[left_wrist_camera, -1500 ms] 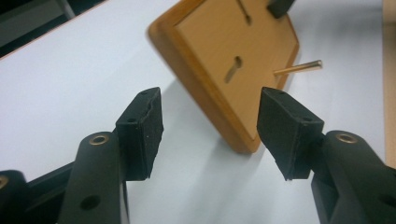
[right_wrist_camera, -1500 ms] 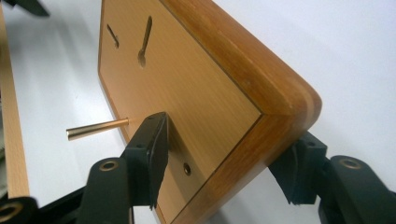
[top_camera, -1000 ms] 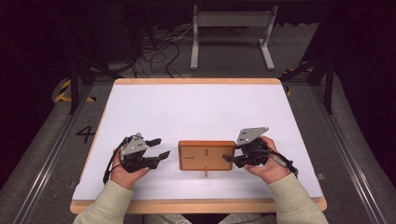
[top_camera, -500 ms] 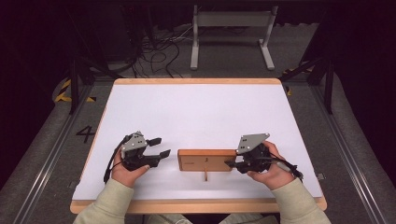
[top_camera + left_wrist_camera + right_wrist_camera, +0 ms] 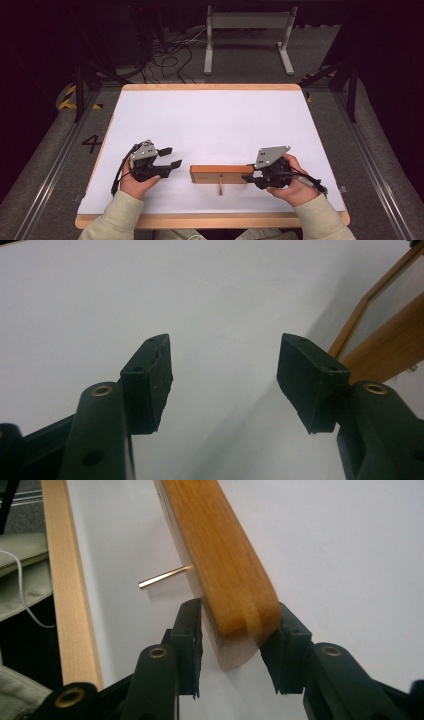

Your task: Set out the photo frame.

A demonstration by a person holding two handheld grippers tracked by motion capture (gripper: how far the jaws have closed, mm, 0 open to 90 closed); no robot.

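Note:
A wooden board [image 5: 220, 174] stands on its long edge near the table's front, with a brass pin [image 5: 220, 188] sticking out of its face toward the person. My right gripper [image 5: 253, 176] holds the board's right end. Its jaws have just been closing, and in the right gripper view the pads [image 5: 192, 630] clamp the board [image 5: 220, 555] from both sides, close to the pin [image 5: 162, 577]. My left gripper [image 5: 171, 156] rests left of the board, apart from it, with open jaws. In the left gripper view this gripper [image 5: 227, 342] has nothing between its pads, and the board [image 5: 395, 350] shows at the right.
The white table top has a wooden rim [image 5: 210, 87], and its front edge [image 5: 70, 605] lies close to the right gripper. Behind the table are cables [image 5: 175, 55] and a metal stand [image 5: 247, 30] on the floor.
The board has turned from lying flat to standing on its long edge, held by the right gripper, which rolled and shifted slightly toward the front. The left gripper has stayed put.

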